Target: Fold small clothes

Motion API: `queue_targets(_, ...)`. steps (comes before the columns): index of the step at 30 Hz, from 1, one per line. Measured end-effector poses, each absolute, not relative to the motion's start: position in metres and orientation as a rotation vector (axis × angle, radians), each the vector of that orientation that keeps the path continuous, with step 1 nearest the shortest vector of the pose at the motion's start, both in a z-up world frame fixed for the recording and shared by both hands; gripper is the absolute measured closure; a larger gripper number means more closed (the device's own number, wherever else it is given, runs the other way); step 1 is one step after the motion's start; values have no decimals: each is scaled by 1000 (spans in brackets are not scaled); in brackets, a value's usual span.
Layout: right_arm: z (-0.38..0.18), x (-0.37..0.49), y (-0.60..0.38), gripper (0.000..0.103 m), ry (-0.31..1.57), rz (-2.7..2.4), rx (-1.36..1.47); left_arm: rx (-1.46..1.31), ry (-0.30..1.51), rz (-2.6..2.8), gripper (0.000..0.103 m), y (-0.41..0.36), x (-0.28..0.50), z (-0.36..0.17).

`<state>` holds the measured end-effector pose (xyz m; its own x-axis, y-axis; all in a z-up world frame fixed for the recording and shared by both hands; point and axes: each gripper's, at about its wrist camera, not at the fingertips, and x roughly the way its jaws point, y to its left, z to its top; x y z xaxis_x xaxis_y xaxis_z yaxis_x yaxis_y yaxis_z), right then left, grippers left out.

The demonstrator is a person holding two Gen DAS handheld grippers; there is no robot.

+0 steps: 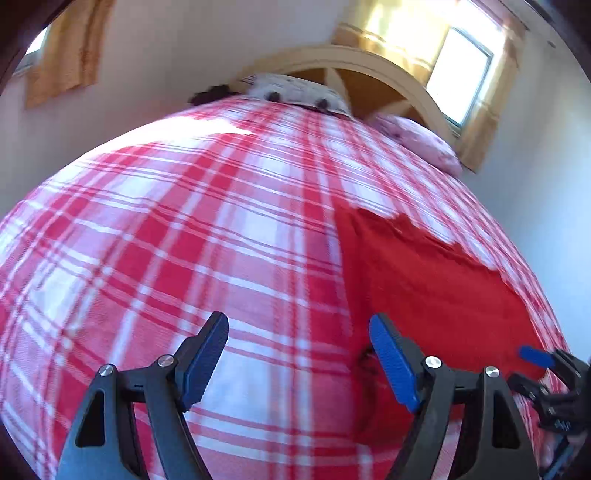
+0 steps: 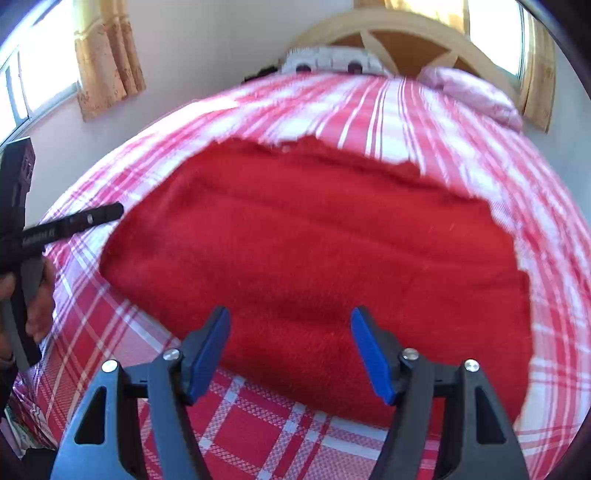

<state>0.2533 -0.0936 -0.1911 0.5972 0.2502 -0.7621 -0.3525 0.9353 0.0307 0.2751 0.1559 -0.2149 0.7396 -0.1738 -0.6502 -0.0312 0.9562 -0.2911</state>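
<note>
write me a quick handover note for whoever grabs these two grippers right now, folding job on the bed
Left gripper: open, nothing between its fingers, hovering over bare checked bedspread just left of the garment.
Right gripper: open, nothing held, poised over the near edge of the red garment.
Red garment: lies spread on the red-and-white bedspread, looking like one flat layer with a ragged far edge; whether it has already been folded once cannot be told.
Elsewhere: pillows by the wooden headboard, clear of the work.
Done: garment laid out, neither gripper holding it.
Left: grip the near edge or corners, fold it over, then flatten.
</note>
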Motion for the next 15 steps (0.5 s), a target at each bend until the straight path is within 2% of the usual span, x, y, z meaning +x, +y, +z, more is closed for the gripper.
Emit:
queue_targets(6, -181, 228, -28, 32, 770, 418, -325, -380, 762, -4, 23, 185, 282, -230)
queue_targets(15, -210, 208, 46, 32, 748, 505, -545, -459, 739, -39, 23, 194, 278, -240)
